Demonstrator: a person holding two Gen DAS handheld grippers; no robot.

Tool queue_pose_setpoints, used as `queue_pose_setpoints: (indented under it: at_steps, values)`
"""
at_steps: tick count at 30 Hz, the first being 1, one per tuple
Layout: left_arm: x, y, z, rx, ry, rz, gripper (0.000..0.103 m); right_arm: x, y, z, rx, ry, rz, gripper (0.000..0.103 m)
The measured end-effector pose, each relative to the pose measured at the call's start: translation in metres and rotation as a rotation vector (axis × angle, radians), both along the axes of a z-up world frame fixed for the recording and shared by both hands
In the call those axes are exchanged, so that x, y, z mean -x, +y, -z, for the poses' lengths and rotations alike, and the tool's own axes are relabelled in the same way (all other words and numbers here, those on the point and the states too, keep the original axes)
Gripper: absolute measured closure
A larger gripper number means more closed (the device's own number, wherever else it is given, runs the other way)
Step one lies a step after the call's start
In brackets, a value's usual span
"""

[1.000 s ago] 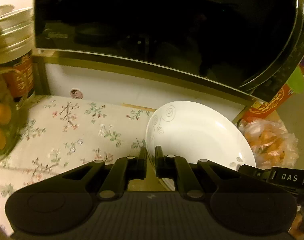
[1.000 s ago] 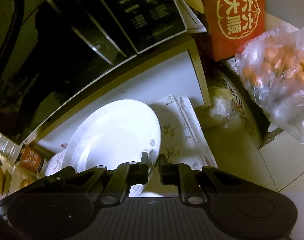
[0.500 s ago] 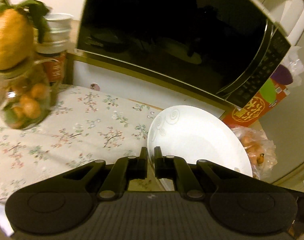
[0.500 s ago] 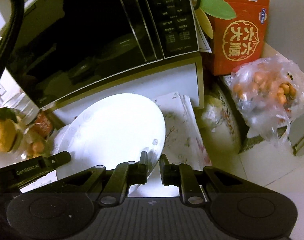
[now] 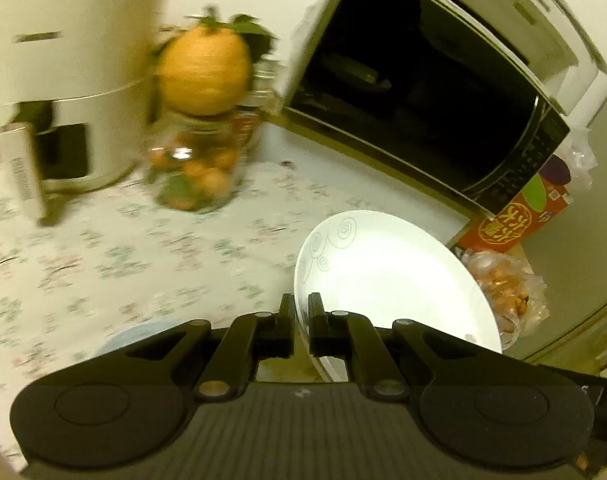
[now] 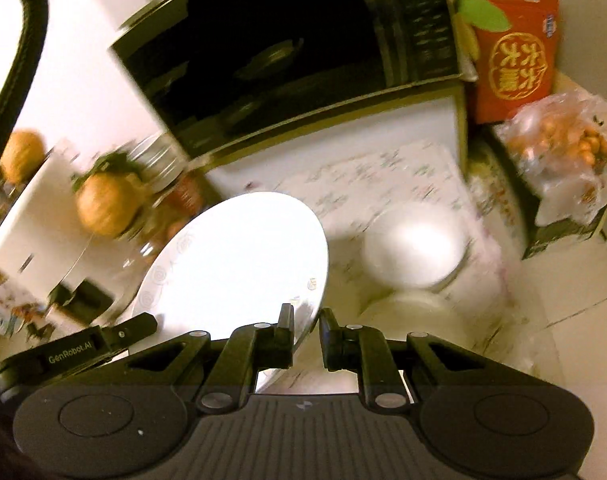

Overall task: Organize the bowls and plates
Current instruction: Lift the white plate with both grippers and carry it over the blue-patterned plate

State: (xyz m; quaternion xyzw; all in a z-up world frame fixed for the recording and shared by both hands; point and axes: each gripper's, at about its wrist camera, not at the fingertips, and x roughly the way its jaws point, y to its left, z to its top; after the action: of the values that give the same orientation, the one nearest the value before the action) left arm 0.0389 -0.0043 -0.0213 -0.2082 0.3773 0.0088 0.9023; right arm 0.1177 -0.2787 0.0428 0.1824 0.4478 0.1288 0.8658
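Observation:
A white plate with grey swirl marks [image 5: 383,276] hangs in the air above the floral tablecloth, held at two sides. My left gripper [image 5: 301,310] is shut on the plate's near rim. In the right wrist view the same plate [image 6: 239,252] shows, and my right gripper [image 6: 306,322] is shut on its opposite rim. A white bowl [image 6: 415,244] stands on stacked white dishes [image 6: 459,304] on the table, right of the plate. A pale blue dish [image 5: 131,338] shows partly, under my left gripper.
A black microwave [image 5: 415,92] stands at the back. A glass jar of oranges [image 5: 199,160] and a white air fryer [image 5: 63,80] stand at the left. A red box [image 6: 511,48] and a bag of oranges [image 6: 563,156] are at the right.
Both grippers have lifted the plate up and back from the microwave. The air fryer, jar and stacked dishes have come into view.

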Motion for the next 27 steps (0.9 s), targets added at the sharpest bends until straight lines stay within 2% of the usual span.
queue_pose_setpoints:
  at_steps: [5,13,19,27]
  values:
    - [0.040,0.029,0.003,-0.043,0.019,-0.028,0.098,0.033,0.034,0.009,-0.025,0.038,-0.048,0.090]
    - [0.078,0.065,0.027,-0.053,0.072,-0.079,0.098,0.067,0.085,0.035,0.000,0.093,-0.138,0.090]
    - [0.091,0.079,0.040,-0.061,0.096,-0.084,0.098,0.080,0.105,0.043,0.033,0.096,-0.188,0.090]
    - [0.090,0.084,0.050,-0.079,0.120,-0.092,0.098,0.084,0.120,0.060,0.034,0.130,-0.207,0.090]
